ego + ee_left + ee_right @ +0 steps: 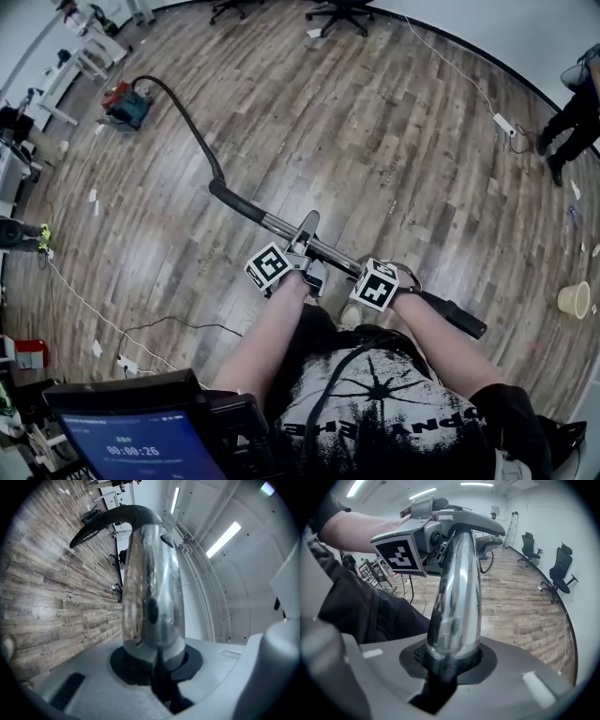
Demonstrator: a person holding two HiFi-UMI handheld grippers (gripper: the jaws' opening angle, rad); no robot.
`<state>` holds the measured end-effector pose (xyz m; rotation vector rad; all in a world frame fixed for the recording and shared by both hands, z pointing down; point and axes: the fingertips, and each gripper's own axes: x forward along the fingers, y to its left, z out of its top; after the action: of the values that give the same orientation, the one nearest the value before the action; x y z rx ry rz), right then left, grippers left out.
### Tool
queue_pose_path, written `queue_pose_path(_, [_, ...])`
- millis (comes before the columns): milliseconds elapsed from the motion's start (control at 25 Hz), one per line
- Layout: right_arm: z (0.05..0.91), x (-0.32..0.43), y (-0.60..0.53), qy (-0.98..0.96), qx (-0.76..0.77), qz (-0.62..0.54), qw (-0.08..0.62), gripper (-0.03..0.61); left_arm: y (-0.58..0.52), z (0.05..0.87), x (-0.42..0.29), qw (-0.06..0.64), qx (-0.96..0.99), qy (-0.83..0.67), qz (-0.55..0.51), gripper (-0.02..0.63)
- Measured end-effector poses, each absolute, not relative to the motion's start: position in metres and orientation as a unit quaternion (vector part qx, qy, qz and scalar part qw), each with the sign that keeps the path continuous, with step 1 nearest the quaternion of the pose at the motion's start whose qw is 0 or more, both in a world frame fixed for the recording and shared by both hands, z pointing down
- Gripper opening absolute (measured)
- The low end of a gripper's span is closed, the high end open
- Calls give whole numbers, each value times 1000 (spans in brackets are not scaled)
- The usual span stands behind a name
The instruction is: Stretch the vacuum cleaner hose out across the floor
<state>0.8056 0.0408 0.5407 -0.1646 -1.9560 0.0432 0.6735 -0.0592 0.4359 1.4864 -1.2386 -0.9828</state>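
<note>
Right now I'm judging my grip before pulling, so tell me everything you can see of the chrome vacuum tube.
The chrome tube is a straight, shiny, metal-looking pipe that mirrors the room. It is held above the wooden floor in front of the person. One end joins a curved black handle leading into the black hose; the other carries a black end piece. The left claw and right claw are both shut on it, side by side.
</note>
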Motion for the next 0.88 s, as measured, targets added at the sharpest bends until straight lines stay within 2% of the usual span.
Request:
queue_pose_path(360, [559, 827, 8, -812, 11, 34, 583, 93, -106, 455, 711, 526, 604, -431, -416, 49])
queue_pose_path(560, [567, 833, -9, -801, 44, 63, 594, 84, -128, 481, 716, 544, 618, -421, -381, 51])
queue_pose_path(800, [580, 830, -22, -783, 62, 100, 611, 84, -153, 496, 723, 586, 602, -378, -388, 57])
queue_pose_path(880, [585, 831, -25, -776, 66, 106, 618, 84, -156, 512, 722, 588, 614, -387, -357, 63])
